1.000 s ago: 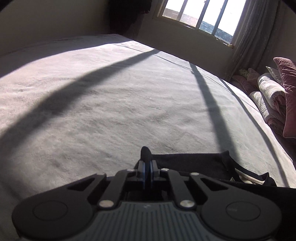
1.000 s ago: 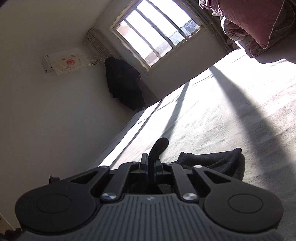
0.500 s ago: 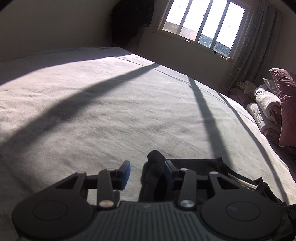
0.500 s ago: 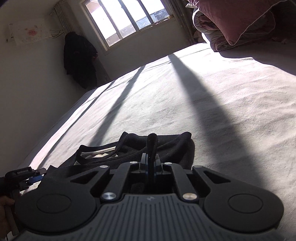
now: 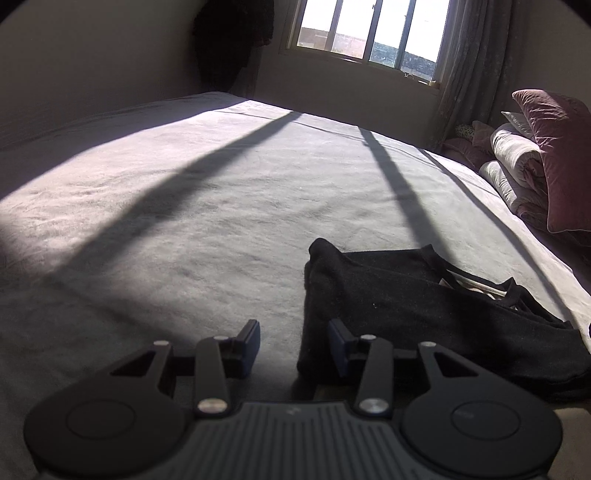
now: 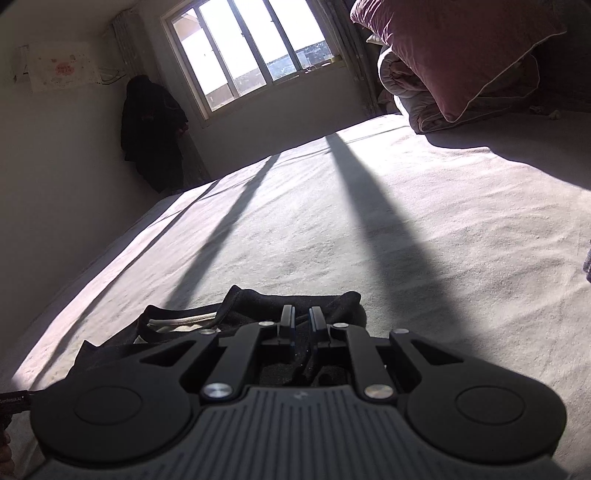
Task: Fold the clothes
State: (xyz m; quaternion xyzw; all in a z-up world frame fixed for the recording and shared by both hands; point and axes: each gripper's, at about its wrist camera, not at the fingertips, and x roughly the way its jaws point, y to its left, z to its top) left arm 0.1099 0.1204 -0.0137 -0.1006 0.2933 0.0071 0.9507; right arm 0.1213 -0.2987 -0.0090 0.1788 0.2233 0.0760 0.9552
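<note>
Left gripper [image 5: 293, 341], black two-finger type w/ blue pads: jaws spread wide, nothing between them; the right-hand finger [image 5: 338, 341] touches the near-left edge of the black knit garment w/ a pale inner lining [image 5: 406, 306], left-hand finger sits over bare sheet. Garment lies flat on the pale grey bed sheet [image 5: 221, 206], toward the bed's near side; its far-left corner is bunched into a small peak, and the neckline w/ lining opens toward the pillow side. Right gripper [image 6: 301, 321]: jaws narrowly parted, hovering just over the garment's [image 6: 258, 306] far-right corner — no cloth visibly pinched between the pads, though contact below them can't be told. Rel. to the bed: sunlit barred window [image 5: 369, 33] beyond its far edge, dark coat hanging in the room corner [image 6: 153, 129] beyond the far-left corner, maroon velvet pillow [image 5: 554, 158] atop rolled light quilts [image 5: 513, 158] along its right side. Long bar shadows from the window cross the sheet diagonally.
</note>
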